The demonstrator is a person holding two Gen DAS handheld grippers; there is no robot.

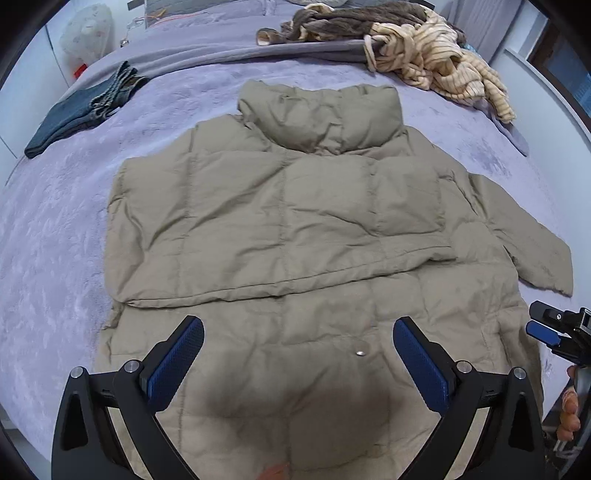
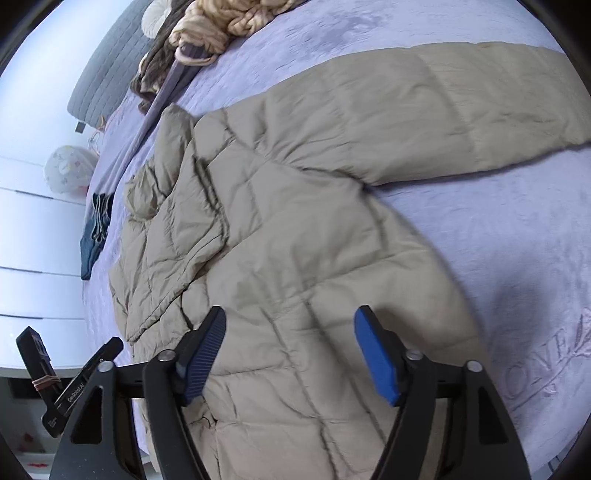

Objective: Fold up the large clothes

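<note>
A khaki puffer jacket (image 1: pixel 295 206) lies flat on a lavender bed cover (image 1: pixel 55 229), collar toward the far side. One sleeve is folded across its chest, while the other sleeve (image 2: pixel 443 110) stretches out over the cover. My left gripper (image 1: pixel 298 325) hangs open above the jacket's lower part, near a metal snap (image 1: pixel 360 353), with nothing between its blue pads. My right gripper (image 2: pixel 291 314) is open over the jacket's side hem, empty as well. In the left wrist view the right gripper (image 1: pixel 533 317) shows at the right edge, beside the jacket.
Folded jeans (image 1: pixel 81 110) lie at the far left of the bed. A heap of striped cream and brown clothes (image 1: pixel 424 55) sits on a grey blanket at the far right. A white bag (image 1: pixel 86 33) stands beyond the bed. Embroidered lettering (image 2: pixel 539 369) marks the cover near the right gripper.
</note>
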